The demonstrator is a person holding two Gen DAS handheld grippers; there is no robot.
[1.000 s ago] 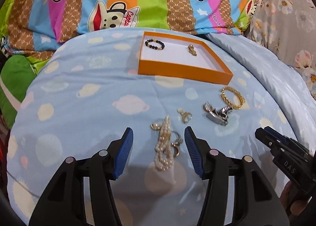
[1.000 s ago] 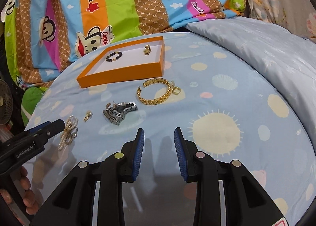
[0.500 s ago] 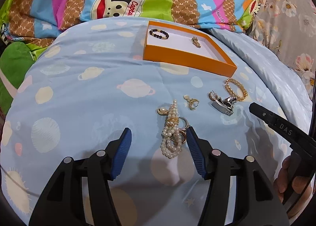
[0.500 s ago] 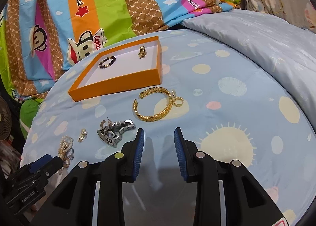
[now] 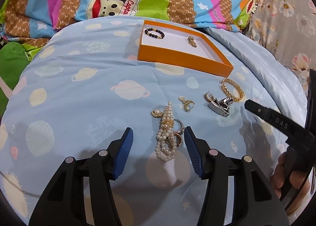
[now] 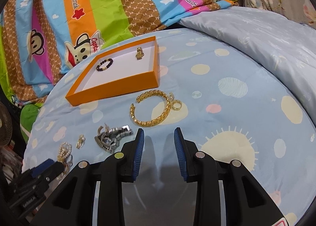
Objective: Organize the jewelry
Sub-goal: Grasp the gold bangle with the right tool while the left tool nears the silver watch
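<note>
pearl bracelet (image 5: pixel 165 137) sits between the spread fingers of the left gripper (image 5: pixel 158 143), ungrasped.
next: clench, carry to the orange box (image 5: pixel 183 62); right gripper (image 6: pixel 158 143) hangs released, empty.

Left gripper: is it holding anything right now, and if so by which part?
Nothing is held. The left gripper is open, its fingers on either side of the pearl bracelet, which lies on the bedspread. The right gripper is open and empty too.
</note>
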